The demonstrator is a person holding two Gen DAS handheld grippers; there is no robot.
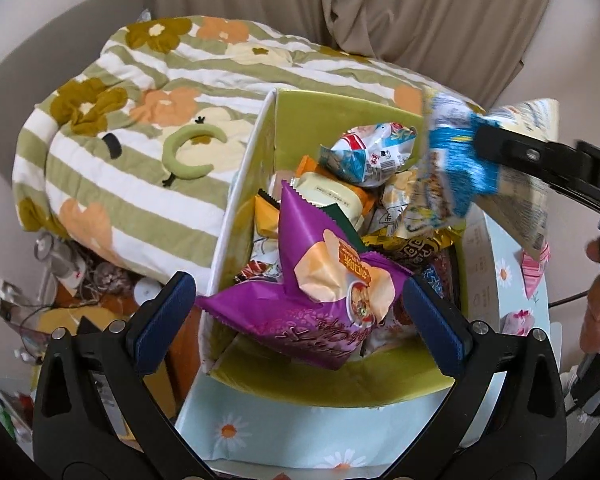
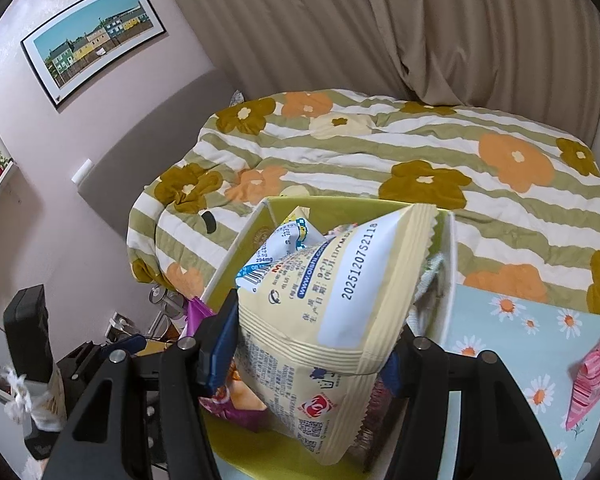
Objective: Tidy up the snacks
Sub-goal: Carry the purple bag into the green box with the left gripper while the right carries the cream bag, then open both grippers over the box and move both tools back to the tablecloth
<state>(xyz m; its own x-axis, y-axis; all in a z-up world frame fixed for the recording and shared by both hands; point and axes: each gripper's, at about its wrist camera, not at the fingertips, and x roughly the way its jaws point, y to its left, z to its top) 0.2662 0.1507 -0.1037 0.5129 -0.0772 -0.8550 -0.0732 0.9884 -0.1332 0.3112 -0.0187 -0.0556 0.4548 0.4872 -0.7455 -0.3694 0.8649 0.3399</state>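
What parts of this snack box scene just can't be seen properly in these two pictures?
- Snacks low in the green box: left wrist view, buried under the purple bag.
- Box interior: right wrist view, blocked by the cream bag in the right tool.
- Cream bag's front: left wrist view, motion-blurred.
- Pink packet: right wrist view, cut off by the edge.

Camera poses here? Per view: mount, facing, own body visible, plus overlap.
Left wrist: on left gripper, looking down into the green box; its fingers flank the purple snack bag; right gripper and a hand show.
Right wrist: on right gripper, facing the bed; cream snack bag fills the jaws.
Shared: box, floral quilt, both bags.
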